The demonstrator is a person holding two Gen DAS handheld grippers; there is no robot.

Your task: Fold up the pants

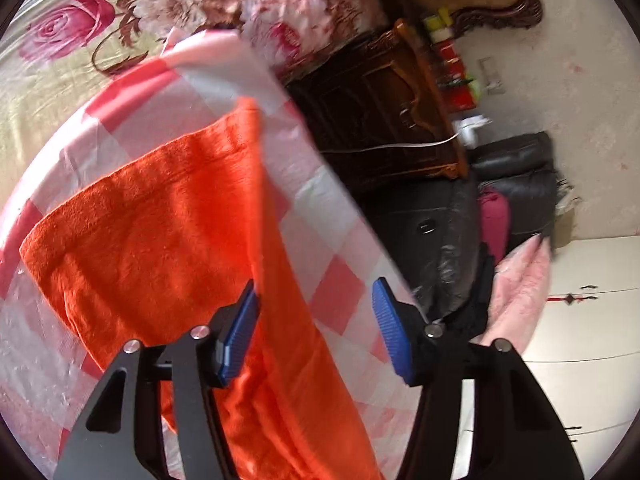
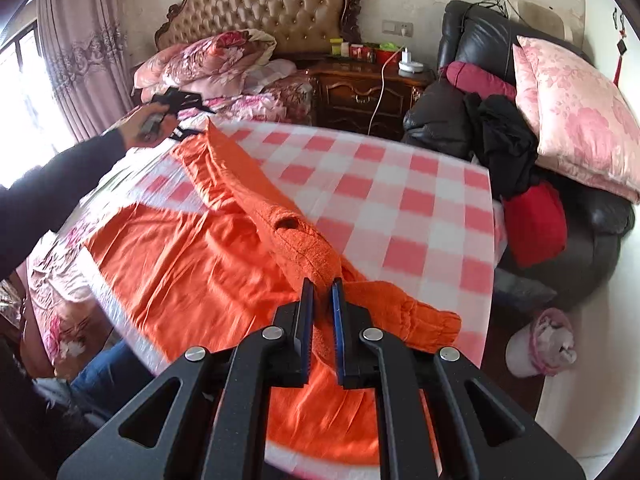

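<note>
Orange pants (image 2: pixel 208 264) lie spread on a pink-and-white checked cloth (image 2: pixel 400 208) over a table. My right gripper (image 2: pixel 322 284) is shut on a bunched fold of the pants near the waistband and holds it slightly raised. In the left wrist view the pants (image 1: pixel 160 232) hang or lie as a long orange panel across the checked cloth (image 1: pixel 332 240). My left gripper (image 1: pixel 316 308) is open, its blue pads either side of the pants' right edge, touching nothing I can make out. The left gripper (image 2: pixel 176 114) also shows far left in the right wrist view, held by a hand.
A bed with floral bedding (image 2: pixel 224 60) and tufted headboard (image 2: pixel 260 4) is behind the table. A dark wooden nightstand (image 2: pixel 360 92) stands beside it. A black leather chair (image 2: pixel 480 40) piled with clothes and a pink pillow (image 2: pixel 572 116) is at the right.
</note>
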